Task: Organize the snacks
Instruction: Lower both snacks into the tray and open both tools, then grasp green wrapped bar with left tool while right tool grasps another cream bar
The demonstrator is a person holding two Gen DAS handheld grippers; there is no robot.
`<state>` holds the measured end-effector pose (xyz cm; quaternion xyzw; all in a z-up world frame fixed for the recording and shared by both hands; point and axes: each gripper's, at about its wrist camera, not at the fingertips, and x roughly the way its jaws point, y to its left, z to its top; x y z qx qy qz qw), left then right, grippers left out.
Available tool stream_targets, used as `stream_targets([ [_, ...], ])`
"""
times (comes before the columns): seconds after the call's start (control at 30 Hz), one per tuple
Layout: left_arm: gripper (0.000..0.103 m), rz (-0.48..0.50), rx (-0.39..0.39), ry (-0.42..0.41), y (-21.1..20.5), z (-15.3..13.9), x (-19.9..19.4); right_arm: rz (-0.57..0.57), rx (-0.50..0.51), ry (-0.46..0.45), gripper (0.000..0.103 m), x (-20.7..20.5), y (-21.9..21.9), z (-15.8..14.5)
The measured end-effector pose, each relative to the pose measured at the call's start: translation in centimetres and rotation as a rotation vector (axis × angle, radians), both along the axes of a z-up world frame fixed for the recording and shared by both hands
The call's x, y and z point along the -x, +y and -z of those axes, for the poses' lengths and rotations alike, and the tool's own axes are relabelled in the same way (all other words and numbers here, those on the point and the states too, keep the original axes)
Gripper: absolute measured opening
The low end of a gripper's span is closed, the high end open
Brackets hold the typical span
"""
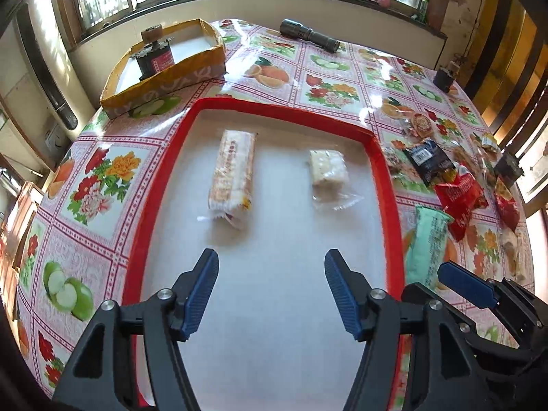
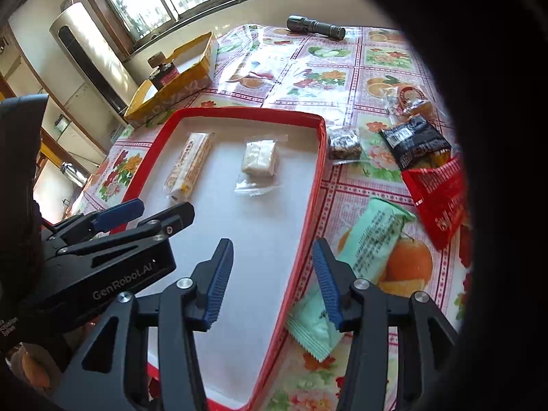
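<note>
Lying ahead of the spread, empty left gripper [image 1: 270, 291] fingers: two wrapped snack bars [image 1: 233, 178] in the red tray [image 1: 383, 157]. Straddling the tray's rim, gaping right gripper [image 2: 274, 281], mint-green packet [image 2: 373, 243] touching its right finger.

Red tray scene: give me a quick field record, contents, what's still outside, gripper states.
tray: red tray on floral tablecloth
in tray: long wrapped bar; white square snack in clear wrap
outside, right of tray: mint-green bar, red packet, black packet, other snacks
left hand-held gripper: open, empty, over tray
right hand-held gripper: open, empty, straddling the tray's right rim beside the mint-green bar
</note>
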<state>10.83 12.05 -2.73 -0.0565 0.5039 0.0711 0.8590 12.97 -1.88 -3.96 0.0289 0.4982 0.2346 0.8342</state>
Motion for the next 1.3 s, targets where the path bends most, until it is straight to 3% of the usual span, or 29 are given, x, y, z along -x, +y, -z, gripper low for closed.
stream_targets([
  [0.2,0.065,0.073,0.049,0.004,-4.5,0.1,1.8,0.052,-0.044,0.006,0.05,3.0,-4.9,0.0],
  [0.4,0.065,0.16,0.064,0.012,-8.9,0.0,1.5,0.177,-0.047,-0.023,0.051,4.6,-12.2,-0.4],
  [0.73,0.065,0.248,0.041,0.031,-13.4,0.6,-2.6,0.433,-0.044,-0.006,0.053,5.1,-23.9,0.5],
  [1.1,0.065,0.295,-0.016,0.081,-15.3,2.8,-5.4,0.526,-0.039,0.005,0.054,4.0,-28.5,1.0],
  [1.3,0.065,0.266,-0.048,0.07,-14.3,2.8,-5.5,0.555,-0.03,0.013,0.054,2.7,-29.8,1.4],
])
